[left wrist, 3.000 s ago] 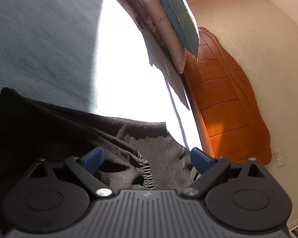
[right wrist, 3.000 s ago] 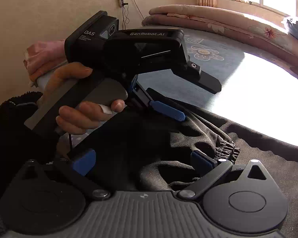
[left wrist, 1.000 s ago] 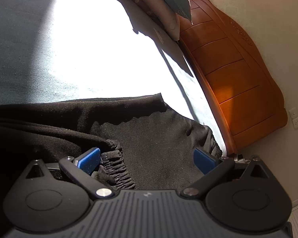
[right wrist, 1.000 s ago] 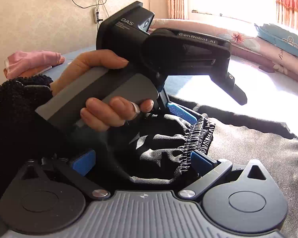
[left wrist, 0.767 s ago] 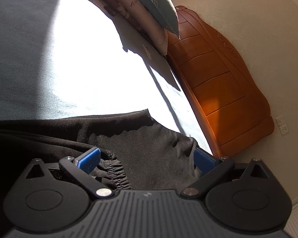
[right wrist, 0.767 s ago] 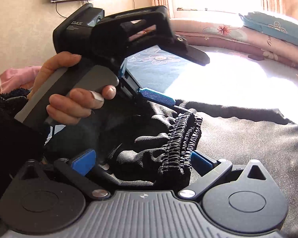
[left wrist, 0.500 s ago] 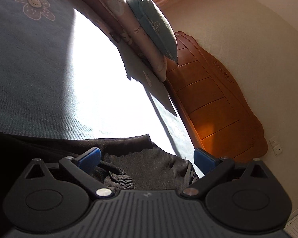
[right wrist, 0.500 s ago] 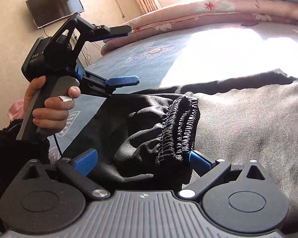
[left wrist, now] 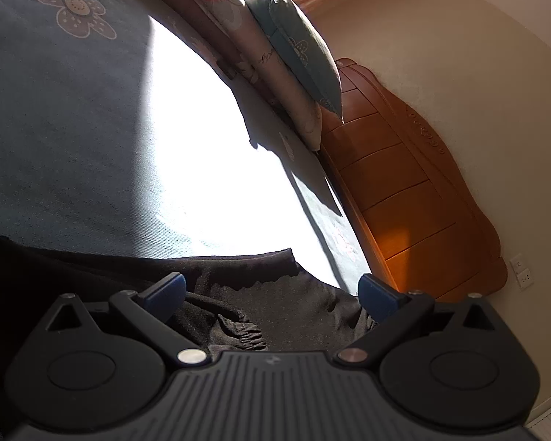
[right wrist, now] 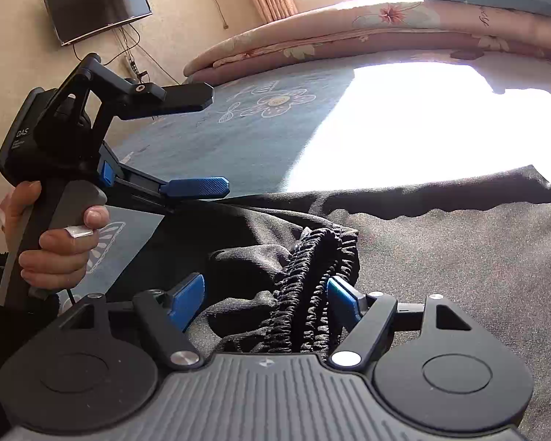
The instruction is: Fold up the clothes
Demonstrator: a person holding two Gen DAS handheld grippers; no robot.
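Black trousers (right wrist: 459, 257) lie spread on the blue bed sheet (right wrist: 238, 139). Their gathered elastic waistband (right wrist: 312, 275) is bunched up between the fingers of my right gripper (right wrist: 266, 299). Its jaws are closing; the right pad touches the elastic, while the left pad still stands off the cloth. In the left wrist view my left gripper (left wrist: 272, 292) is wide open just above the black fabric (left wrist: 246, 286), holding nothing. The right wrist view shows it at the left, held by a hand (right wrist: 55, 250), one blue finger (right wrist: 196, 187) over the trousers' edge.
Rolled floral bedding (right wrist: 349, 40) and a blue pillow (left wrist: 294, 47) line the far side of the bed. A wooden headboard (left wrist: 404, 191) stands at the right. A wall television (right wrist: 95, 3) hangs behind. Strong sunlight washes out a patch of sheet (right wrist: 422, 121).
The right gripper's jaws have narrowed around the waistband. The left gripper has drawn back to the left, away from the bunched waistband, and stays open.
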